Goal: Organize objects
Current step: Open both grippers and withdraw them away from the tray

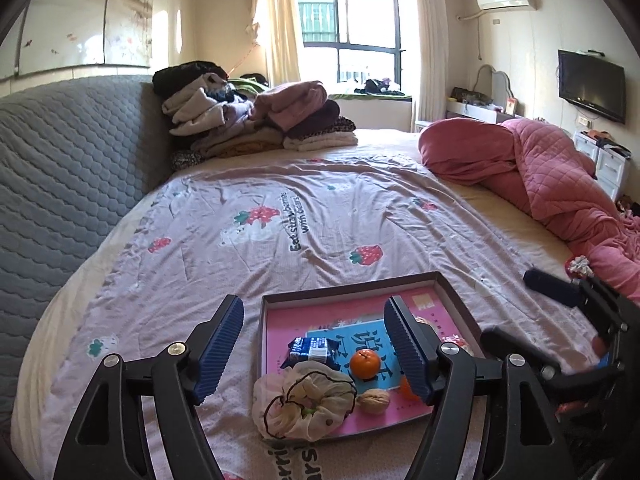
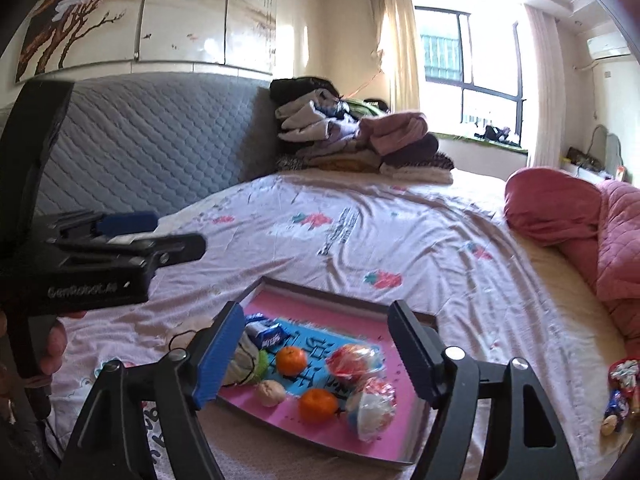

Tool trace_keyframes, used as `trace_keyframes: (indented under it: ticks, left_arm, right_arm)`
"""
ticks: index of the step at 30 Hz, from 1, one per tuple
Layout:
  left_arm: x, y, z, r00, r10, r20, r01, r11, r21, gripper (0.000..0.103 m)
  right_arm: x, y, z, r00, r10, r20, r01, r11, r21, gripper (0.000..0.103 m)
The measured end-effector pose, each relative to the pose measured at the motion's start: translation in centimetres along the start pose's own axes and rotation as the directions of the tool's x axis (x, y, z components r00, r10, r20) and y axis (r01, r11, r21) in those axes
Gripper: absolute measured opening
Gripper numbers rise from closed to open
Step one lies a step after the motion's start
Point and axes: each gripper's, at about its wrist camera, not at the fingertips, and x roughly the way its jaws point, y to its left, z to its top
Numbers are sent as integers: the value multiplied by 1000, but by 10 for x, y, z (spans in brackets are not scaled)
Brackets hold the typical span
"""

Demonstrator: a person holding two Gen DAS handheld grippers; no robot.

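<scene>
Hovering wide open and empty, both grippers pointed down at the tray point(image 2: 412, 446); leftover wrapped snacks point(image 2: 622, 396) lay on the bed, nearer the right gripper point(image 2: 320, 354).

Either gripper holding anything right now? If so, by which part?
Nothing held. Left gripper and right gripper are both open and empty above the tray.

Second orange point(image 1: 407, 388) half hidden behind left claw point(image 1: 316, 350) finger.
</scene>
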Motion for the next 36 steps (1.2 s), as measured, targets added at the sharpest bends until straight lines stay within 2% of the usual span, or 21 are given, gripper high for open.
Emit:
trace_keyframes:
  ticks: [22,28,36]
  left_arm:
    - [-80,4,-26,999,23,43,-22,1000,-18,77]
    - [-88,4,-50,999,22,30,-21,999,-37,77]
    - [-80,2,-82,1000,24,1,-23,997,-72,77]
  right_arm:
    - [-70,9,9,993,-5,118,2,1000,31,76]
    - [-77,15,-5,995,-13,99,8,999,49,76]
    - [-71,15,-42,999,-36,35,32,994,101,76]
